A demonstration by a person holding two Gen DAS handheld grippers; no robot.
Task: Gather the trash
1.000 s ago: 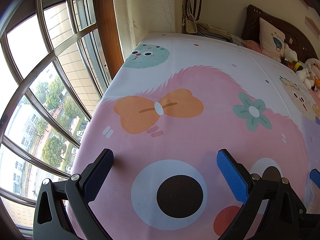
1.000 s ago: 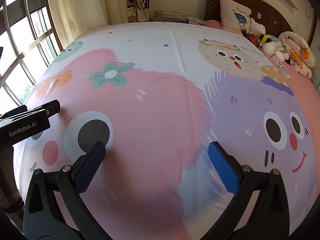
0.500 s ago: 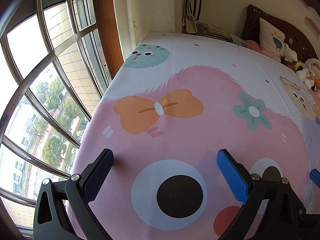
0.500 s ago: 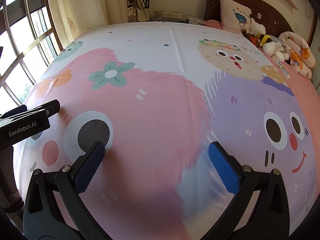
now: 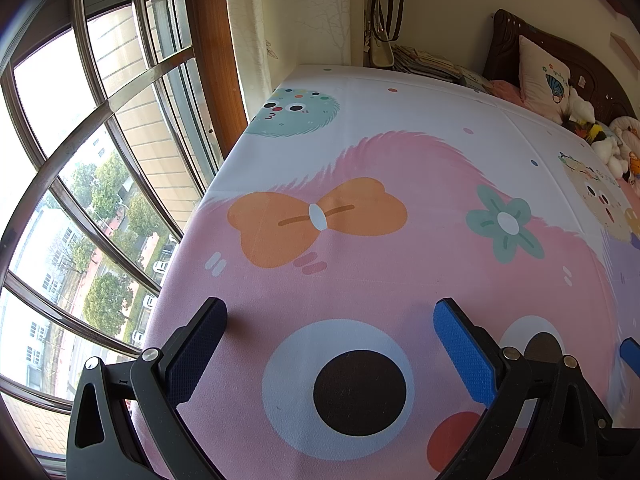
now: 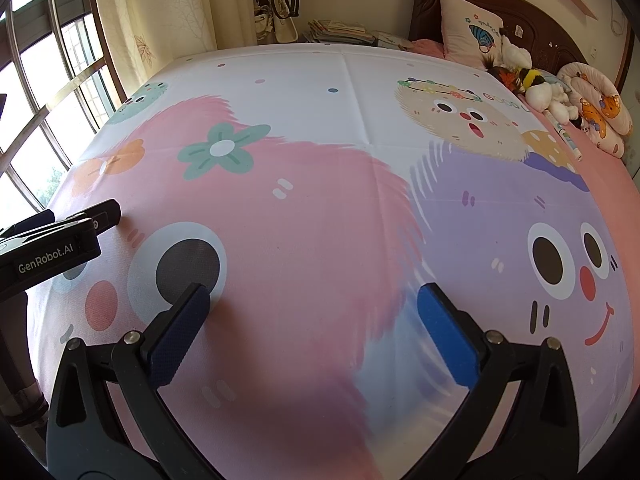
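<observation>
**Inspector:** Claw status first. Left claw [image 5: 330, 316] hangs over the near end of the bed [image 5: 400, 152], jaws spread wide, nothing between the blue pads [image 5: 460, 352]. Right claw [image 6: 314, 300] likewise: jaws wide apart, holding nothing, above the pink part of the bedspread [image 6: 304, 216].

**Clerk:** Contact with the bed?

**Inspector:** Cannot tell from either view. Both sets of fingertips sit low over the fabric, each throwing a shadow on it.

**Clerk:** Relative position of the two?

**Inspector:** Side by side at the foot of the bed. The right wrist view catches the left claw's black body at its left edge, near the printed eye [image 6: 176, 264].

**Clerk:** Location of the trash?

**Inspector:** None identifiable in either view. The bedspread surface near both claws carries print only: an orange bow [image 5: 316, 216], a green flower [image 6: 220, 152], cartoon faces.

**Clerk:** Other items?

**Inspector:** At the far end, a dark wooden headboard [image 6: 532, 20], a pillow [image 6: 468, 36], and a heap of soft toys [image 6: 536, 88] along the right side. A stack of books or papers [image 6: 340, 32] beside the head of the bed. A bag [image 6: 280, 20] hangs by the curtain [image 6: 160, 12]. Barred window [image 5: 80, 160] to the left.
</observation>
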